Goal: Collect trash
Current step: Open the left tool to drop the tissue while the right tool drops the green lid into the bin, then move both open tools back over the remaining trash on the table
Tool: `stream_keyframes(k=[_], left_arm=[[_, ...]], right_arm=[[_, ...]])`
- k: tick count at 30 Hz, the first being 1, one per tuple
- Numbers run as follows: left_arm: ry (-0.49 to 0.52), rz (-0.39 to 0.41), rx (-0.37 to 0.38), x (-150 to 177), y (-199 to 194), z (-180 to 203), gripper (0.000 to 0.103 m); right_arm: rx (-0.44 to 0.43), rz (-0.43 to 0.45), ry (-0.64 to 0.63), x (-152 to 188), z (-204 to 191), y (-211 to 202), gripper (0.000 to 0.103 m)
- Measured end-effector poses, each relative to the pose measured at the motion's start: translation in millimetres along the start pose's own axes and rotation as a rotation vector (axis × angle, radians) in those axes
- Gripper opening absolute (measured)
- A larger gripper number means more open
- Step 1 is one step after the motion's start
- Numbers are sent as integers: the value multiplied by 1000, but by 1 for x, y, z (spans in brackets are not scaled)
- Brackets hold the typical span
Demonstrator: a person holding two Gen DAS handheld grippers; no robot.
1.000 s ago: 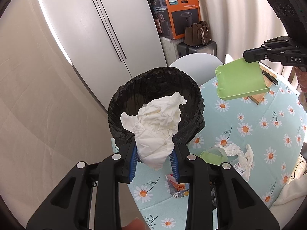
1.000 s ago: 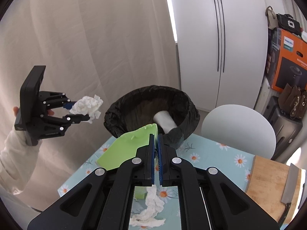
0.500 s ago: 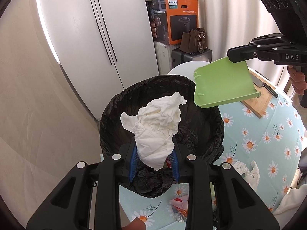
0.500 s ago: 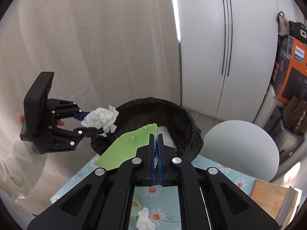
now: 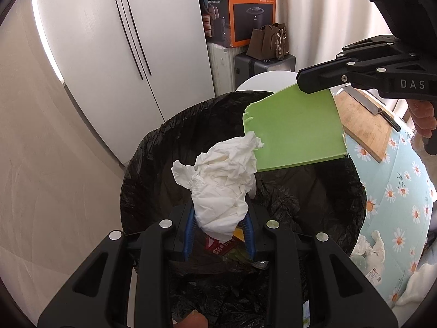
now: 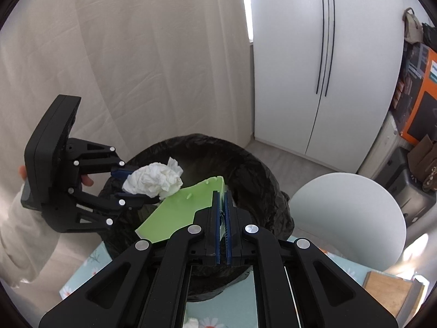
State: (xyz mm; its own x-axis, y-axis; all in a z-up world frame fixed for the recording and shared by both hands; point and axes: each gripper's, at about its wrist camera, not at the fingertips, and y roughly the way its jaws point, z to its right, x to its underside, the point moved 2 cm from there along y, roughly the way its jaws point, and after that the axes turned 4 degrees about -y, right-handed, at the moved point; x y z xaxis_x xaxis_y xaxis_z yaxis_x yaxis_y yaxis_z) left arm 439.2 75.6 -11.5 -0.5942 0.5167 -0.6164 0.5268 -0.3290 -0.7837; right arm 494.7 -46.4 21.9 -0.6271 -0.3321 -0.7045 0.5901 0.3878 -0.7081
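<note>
Left gripper point(image 5: 220, 231) has its pads clamped on a crumpled white tissue wad point(image 5: 222, 186), hanging right over the mouth of the round bin w/ black plastic liner point(image 5: 142, 169), so the drop is straight down imo. Right gripper point(image 6: 222, 199) is pinched tight on a flat green plastic piece point(image 6: 177, 213), also above the bin, tissue just beside its edge.

Left gripper point(image 5: 220, 232) — your jaws stand partly apart, blue pads point(image 5: 188, 229) pressed on either side of a crumpled white tissue point(image 5: 221, 188); it points steeply downward. Your left hand grips the housing from behind, a fingertip showing past it, cream sleeve point(image 6: 16, 235) at the wrist.

Right gripper point(image 6: 222, 213) — your jaws are clamped on the edge of a green plastic board point(image 6: 177, 213), angled down. Your right hand point(image 5: 423, 119) wraps the handle.
</note>
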Motion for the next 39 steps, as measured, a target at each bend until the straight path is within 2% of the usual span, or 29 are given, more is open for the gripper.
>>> stream_keyframes(k=[7, 12, 13, 15, 16, 18, 20, 21, 22, 24, 28, 30, 32, 39], left_arm=[[39, -60, -24, -6, 28, -1, 30], [21, -100, -37, -8, 38, -4, 30], [15, -111, -44, -10, 41, -6, 34], [1, -142, -48, -9, 46, -9, 61], [-7, -145, -48, -9, 45, -10, 79], [-37, -105, -31, -10, 34, -14, 85], [-52, -74, -22, -9, 25, -15, 92], [-51, -63, -34, -8, 21, -15, 93], [-49, -52, -47, -6, 15, -15, 93], [-51, -34, -55, -4, 7, -14, 95], [-56, 7, -72, 2, -14, -9, 97], [-60, 20, -90, 2, -21, -7, 97], [-68, 27, -104, 6, -30, -4, 97], [-102, 38, -154, 23, -55, 10, 97]], right_arm=[[10, -49, 15, 4, 9, 31, 3], [15, -72, 20, 6, 12, 48, 3], [13, -71, 24, 6, 13, 49, 5], [25, -67, 18, 7, 13, 51, 6], [38, -70, 7, 6, 12, 53, 7], [56, -68, -12, 8, 10, 53, 27], [54, -50, -20, 9, 8, 45, 40], [52, -39, -20, 9, 6, 41, 46], [53, -29, -22, 9, 6, 36, 48], [62, -13, -34, 9, 3, 26, 59], [68, 14, -37, 13, 0, 7, 68], [76, 30, -36, 17, -1, -3, 81], [84, 50, -35, 21, -4, -13, 85], [76, 65, -45, 39, -18, -36, 87]])
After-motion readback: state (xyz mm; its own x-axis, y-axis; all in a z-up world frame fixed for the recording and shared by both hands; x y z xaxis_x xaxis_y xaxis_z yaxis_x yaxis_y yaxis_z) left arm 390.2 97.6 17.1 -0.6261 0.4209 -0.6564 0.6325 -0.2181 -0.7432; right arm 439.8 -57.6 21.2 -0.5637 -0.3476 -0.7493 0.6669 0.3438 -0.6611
